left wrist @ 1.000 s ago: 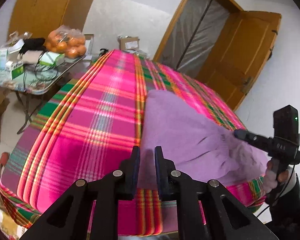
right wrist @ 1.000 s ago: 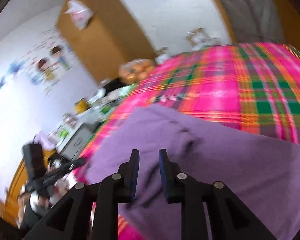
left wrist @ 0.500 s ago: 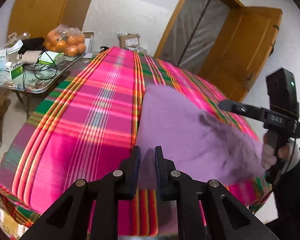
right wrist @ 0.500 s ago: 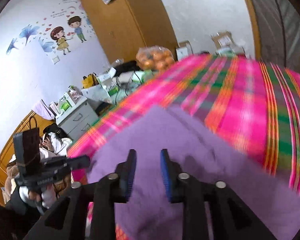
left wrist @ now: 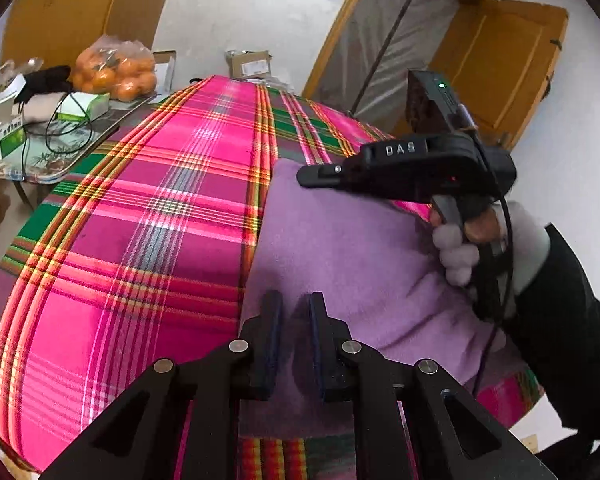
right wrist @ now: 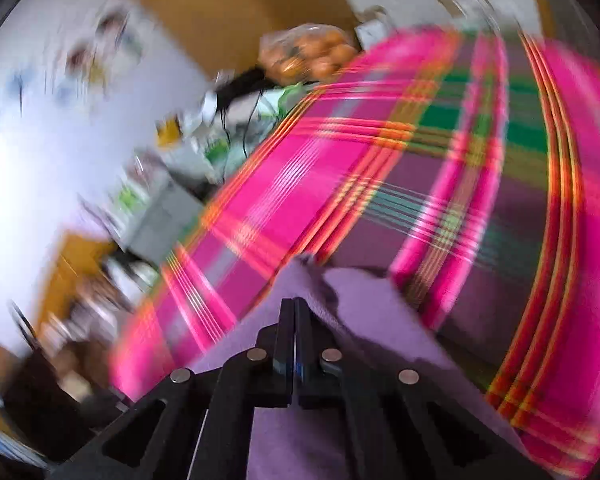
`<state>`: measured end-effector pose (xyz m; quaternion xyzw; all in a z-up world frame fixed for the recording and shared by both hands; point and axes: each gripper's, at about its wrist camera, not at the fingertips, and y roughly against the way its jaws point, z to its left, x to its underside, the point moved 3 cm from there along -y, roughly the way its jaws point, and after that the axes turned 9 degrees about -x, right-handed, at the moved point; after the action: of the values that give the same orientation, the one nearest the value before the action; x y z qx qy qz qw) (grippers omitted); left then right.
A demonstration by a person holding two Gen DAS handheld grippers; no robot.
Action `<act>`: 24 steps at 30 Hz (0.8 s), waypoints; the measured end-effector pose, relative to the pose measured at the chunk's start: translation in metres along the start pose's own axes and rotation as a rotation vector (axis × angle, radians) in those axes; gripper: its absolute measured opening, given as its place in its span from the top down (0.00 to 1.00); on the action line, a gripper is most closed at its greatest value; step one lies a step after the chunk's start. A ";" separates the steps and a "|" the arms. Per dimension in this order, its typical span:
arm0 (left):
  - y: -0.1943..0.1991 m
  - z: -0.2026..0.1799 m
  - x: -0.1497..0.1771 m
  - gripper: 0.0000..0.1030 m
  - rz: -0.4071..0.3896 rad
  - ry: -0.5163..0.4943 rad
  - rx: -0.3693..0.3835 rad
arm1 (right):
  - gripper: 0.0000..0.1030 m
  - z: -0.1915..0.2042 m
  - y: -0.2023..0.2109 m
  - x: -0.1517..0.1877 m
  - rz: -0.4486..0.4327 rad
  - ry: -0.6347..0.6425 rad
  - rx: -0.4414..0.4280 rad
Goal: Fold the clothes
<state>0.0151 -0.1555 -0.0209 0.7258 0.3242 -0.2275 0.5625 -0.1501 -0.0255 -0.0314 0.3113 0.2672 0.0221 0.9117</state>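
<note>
a: where is the purple garment (left wrist: 340,248)?
b: spread on the pink plaid bed (left wrist: 160,216), near its front edge; the left tongs (left wrist: 293,312) hang over it, narrowly parted; whether they nip cloth i cannot tell.
a: and the right tongs (right wrist: 295,312)?
b: pressed together, purple cloth bunched at their tips; that view is blurred; a gloved hand (left wrist: 472,240) holds them.

Purple garment (left wrist: 340,248), pink-green plaid cloth (left wrist: 160,220)

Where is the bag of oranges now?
In the left wrist view, the bag of oranges is at upper left, on the cluttered side table beyond the plaid bed cover.
</note>
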 end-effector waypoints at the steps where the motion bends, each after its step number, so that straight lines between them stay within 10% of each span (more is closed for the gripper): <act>1: 0.001 0.000 0.001 0.87 0.000 0.003 0.003 | 1.00 -0.001 0.004 0.000 -0.012 -0.002 0.007; 11: 0.011 -0.001 -0.003 0.87 -0.007 0.037 0.017 | 0.95 0.018 0.048 0.042 -0.070 0.017 -0.052; 17: -0.003 -0.014 -0.003 0.87 0.018 -0.035 -0.003 | 1.00 -0.009 0.065 0.056 -0.133 -0.058 0.065; 24: 0.016 -0.008 0.012 0.87 0.005 -0.006 0.008 | 0.67 -0.028 0.126 0.071 -0.261 -0.075 0.102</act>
<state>0.0348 -0.1479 -0.0164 0.7282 0.3197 -0.2297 0.5611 -0.0871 0.1058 -0.0109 0.3204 0.2718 -0.1222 0.8992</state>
